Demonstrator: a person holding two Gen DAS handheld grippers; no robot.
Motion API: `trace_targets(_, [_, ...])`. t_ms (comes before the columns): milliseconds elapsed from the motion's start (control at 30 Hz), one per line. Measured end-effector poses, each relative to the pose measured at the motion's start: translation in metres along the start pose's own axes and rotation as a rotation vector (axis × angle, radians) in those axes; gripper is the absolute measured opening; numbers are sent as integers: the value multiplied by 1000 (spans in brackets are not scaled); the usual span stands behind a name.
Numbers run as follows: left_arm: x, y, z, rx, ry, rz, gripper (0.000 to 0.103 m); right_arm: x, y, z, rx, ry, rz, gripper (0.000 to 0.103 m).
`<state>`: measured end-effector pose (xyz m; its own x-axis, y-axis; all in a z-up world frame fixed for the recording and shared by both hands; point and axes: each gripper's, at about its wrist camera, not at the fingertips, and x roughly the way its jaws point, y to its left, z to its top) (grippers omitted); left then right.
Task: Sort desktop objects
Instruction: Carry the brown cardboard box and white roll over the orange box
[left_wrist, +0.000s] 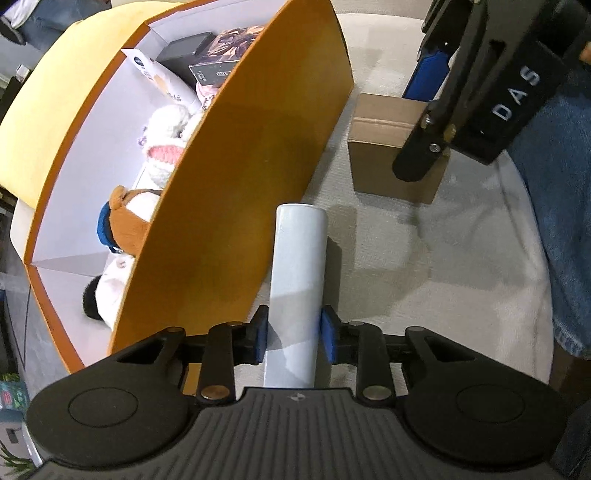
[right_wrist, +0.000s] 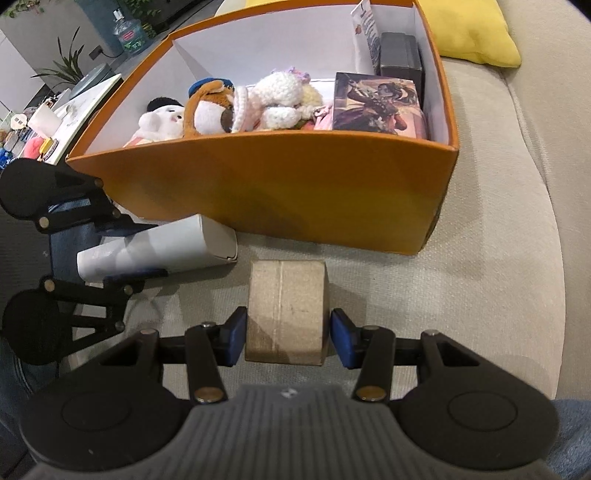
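Two grippers work beside the orange box (right_wrist: 295, 199): left gripper (left_wrist: 294, 334) jaws pinch the white tube (left_wrist: 297, 280); right gripper (right_wrist: 286, 338) jaws straddle the carton (right_wrist: 286, 310), spread.

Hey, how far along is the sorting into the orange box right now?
Mostly done: the orange box already holds plush toys and small boxes. In hand: the left gripper brackets the white tube, and the right gripper brackets the brown cardboard box; both lie on the cushion. Left: lifting those two in.
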<state>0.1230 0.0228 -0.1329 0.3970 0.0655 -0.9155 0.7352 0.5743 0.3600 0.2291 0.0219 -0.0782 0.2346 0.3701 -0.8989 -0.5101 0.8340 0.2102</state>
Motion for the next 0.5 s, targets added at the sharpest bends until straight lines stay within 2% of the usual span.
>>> trace_targets(167, [-26,0,-7,-66,-19,0,32,-12,-4,0,5,10,6,49])
trace_targets(300, [-62,9,-6,-120,-61,-17,32,-41,-5,0,6,8,65,49])
trace_targets(400, [-95,-4,-15,-118,-84,-7,32,-68,-1,8,-8,-22,92,49])
trace_targets(500, [-111,10,-8,-101,-104,19,32,-98,6,24,-44,-79,94,49])
